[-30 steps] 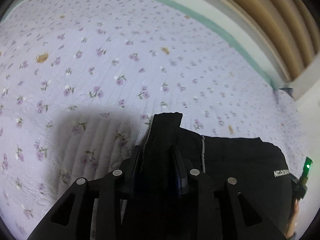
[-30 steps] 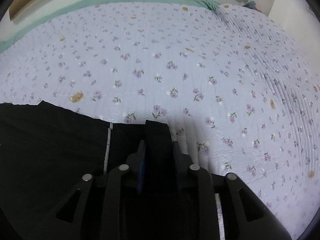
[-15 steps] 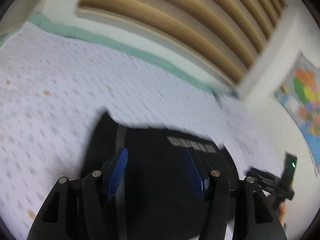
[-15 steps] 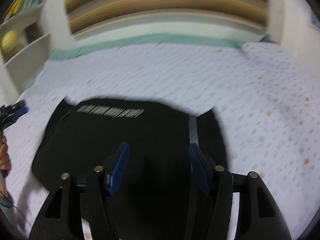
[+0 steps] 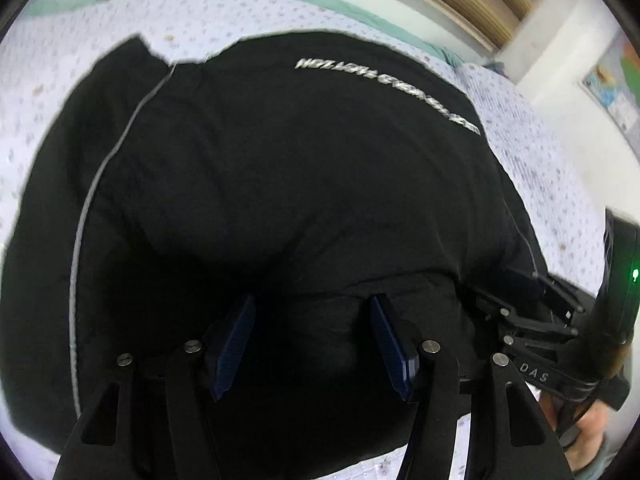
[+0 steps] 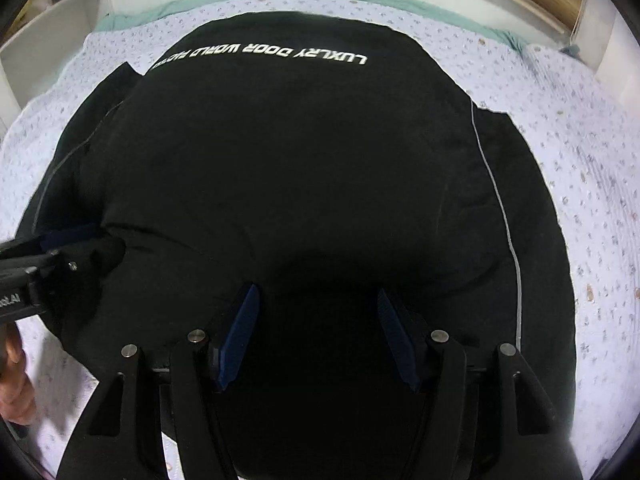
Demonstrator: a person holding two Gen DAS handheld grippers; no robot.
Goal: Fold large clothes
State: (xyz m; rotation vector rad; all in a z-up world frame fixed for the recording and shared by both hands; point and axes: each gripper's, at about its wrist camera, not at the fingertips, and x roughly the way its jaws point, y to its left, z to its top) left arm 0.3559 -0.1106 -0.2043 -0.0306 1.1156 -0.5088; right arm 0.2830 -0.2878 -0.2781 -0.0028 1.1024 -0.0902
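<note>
A black garment (image 6: 304, 168) lies folded on the bed (image 6: 592, 168), straight ahead of both tools. Left tool (image 5: 314, 344) and right tool (image 6: 320, 336) hover side by side, spread and empty, at its near edge.

White capitals reading "LUXLRY DOOR WORLD", upside down, run across the black fabric garment (image 6: 304, 168). "DAS" is printed on the right black claw (image 5: 534, 376).
</note>
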